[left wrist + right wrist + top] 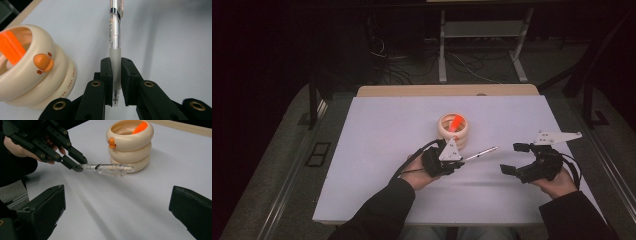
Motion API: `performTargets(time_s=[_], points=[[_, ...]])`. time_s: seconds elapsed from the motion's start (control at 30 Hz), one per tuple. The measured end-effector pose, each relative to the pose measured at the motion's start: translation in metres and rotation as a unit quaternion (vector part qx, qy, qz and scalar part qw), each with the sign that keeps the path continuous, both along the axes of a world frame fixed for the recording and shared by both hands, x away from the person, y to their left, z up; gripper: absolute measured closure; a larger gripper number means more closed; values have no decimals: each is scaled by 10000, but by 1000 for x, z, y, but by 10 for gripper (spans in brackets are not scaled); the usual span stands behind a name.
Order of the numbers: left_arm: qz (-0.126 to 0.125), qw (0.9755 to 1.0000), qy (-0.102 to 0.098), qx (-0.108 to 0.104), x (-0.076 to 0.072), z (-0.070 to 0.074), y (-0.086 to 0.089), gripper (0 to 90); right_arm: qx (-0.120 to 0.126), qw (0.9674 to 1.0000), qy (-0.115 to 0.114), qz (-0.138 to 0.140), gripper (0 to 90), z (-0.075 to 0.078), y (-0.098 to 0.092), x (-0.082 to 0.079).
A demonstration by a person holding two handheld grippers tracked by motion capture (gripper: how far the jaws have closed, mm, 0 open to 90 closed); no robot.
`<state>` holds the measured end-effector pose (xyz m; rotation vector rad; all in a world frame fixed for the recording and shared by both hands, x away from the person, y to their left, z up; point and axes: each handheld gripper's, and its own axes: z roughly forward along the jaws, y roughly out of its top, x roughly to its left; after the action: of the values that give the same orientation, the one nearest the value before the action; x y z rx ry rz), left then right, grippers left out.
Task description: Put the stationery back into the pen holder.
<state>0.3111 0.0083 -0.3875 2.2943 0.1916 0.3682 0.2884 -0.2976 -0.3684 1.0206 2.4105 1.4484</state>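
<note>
left gripper view: the pen (115,45) sits clamped between the left gripper (115,82) jaws at its frosted grip end, tip pointing back toward the camera
pen axis: runs straight out along the jaws, clip end away from the hand, roughly level above the white surface (377,165)
holder: the cream ring-stack pen holder (453,131) with an orange thing inside sits just beside the pen, to its left in this view
nearer hand: left one, obviously, it's got the pen already
right gripper (518,159): jaws wide, nothing in them, well apart from the pen's free end
coming move, my guess: swing the clip end over the holder's mouth
writing: holder's lower ring reads something like "JUDY", rest too small; pen label unreadable
</note>
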Motion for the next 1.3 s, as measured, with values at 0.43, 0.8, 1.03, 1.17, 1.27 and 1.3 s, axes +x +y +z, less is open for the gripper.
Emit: performTargets(time_s=[0.43, 0.8, 1.03, 1.17, 1.27, 1.3], points=[[-295, 9978, -523, 271, -13, -4, -6, 795, -367, 9983, 192, 416, 2, 17, 9, 15], [-461, 9944, -855, 416, -23, -4, -7, 795, -692, 9914, 701, 859, 3, 28, 19, 34], [-547, 9928, -987, 412, -27, -5, -9, 795, -852, 9841, 1070, 1134, 3, 33, 23, 44], [-625, 9914, -1058, 458, -29, -5, -9, 795, -992, 9782, 1306, 1277, 3, 34, 27, 51], [-644, 9908, -1108, 445, -32, -5, -10, 795, -1118, 9747, 1388, 1348, 3, 33, 28, 55], [-663, 9902, -1150, 435, -32, -5, -10, 795, -1115, 9744, 1393, 1368, 3, 32, 29, 56]])
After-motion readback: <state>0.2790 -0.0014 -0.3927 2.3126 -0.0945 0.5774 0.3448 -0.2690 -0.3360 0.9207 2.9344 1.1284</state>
